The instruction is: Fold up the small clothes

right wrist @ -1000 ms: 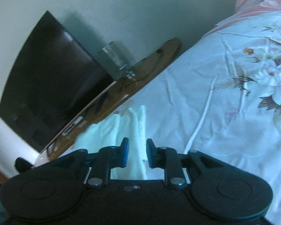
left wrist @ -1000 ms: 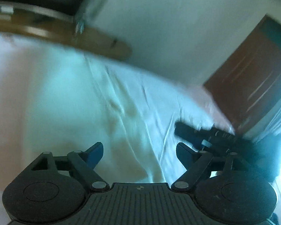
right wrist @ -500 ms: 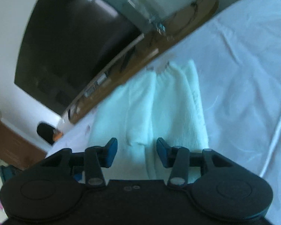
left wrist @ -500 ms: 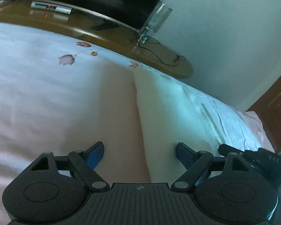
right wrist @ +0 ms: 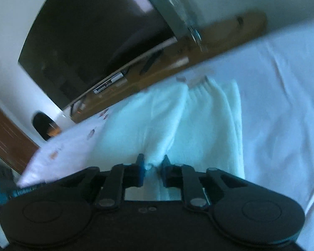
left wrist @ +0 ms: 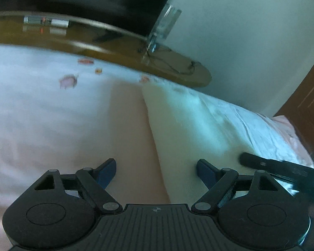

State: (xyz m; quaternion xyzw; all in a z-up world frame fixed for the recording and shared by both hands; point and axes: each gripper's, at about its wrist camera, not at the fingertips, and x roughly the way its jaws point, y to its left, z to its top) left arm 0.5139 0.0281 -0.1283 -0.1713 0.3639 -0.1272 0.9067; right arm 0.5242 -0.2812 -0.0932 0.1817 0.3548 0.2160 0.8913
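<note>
Garment point(right wrist: 178, 125) bunched between right tool point(right wrist: 152, 168) fingers, clamped; left tool point(left wrist: 156, 167) spread above it.

left gripper point(left wrist: 156, 170) spread, right gripper point(right wrist: 152, 166) (nearly) closed

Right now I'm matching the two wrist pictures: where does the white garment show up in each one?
Left wrist view: the white garment lies right of centre on the bed, ahead of the open left hand-held gripper.
Right wrist view: the garment fills the centre, its near edge pinched in the right hand-held gripper.
Shared landmark: the wooden shelf with the clear glass stand beyond the bed.
</note>
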